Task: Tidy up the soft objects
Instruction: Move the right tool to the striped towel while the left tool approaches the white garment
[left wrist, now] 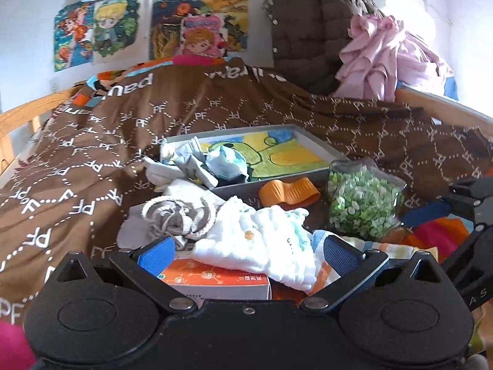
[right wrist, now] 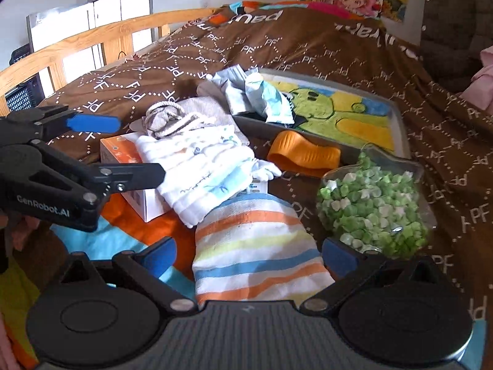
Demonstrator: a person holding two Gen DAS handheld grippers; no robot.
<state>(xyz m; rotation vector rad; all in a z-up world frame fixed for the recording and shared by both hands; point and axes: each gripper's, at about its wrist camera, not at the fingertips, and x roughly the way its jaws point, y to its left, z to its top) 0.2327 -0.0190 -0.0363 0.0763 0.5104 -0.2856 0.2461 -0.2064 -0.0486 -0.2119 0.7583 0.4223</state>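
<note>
A white muslin cloth [left wrist: 255, 243] [right wrist: 197, 160] lies draped over an orange-and-white box [left wrist: 215, 280] [right wrist: 123, 154]. My left gripper [left wrist: 246, 256] [right wrist: 129, 148] is open, its blue pads either side of that cloth's near end. Behind it sits a grey striped knit piece [left wrist: 178, 215] [right wrist: 166, 117]. A striped towel [right wrist: 252, 246] [left wrist: 385, 246] lies between the wide-open fingers of my right gripper [right wrist: 249, 256] [left wrist: 431, 209]. A grey tray [left wrist: 320, 145] [right wrist: 397, 123] with a drawing inside holds crumpled socks and cloths [left wrist: 215, 160] [right wrist: 255, 95] at its left end.
A glass jar of green paper stars [left wrist: 360, 203] [right wrist: 372, 206] stands right of the cloths. An orange rubbery piece [left wrist: 288, 192] [right wrist: 303, 154] lies in front of the tray. Everything rests on a brown patterned bedspread [left wrist: 92, 160] inside a wooden bed rail [right wrist: 92, 37]. A brown jacket [left wrist: 314, 24] and pink garment [left wrist: 385, 55] are piled behind.
</note>
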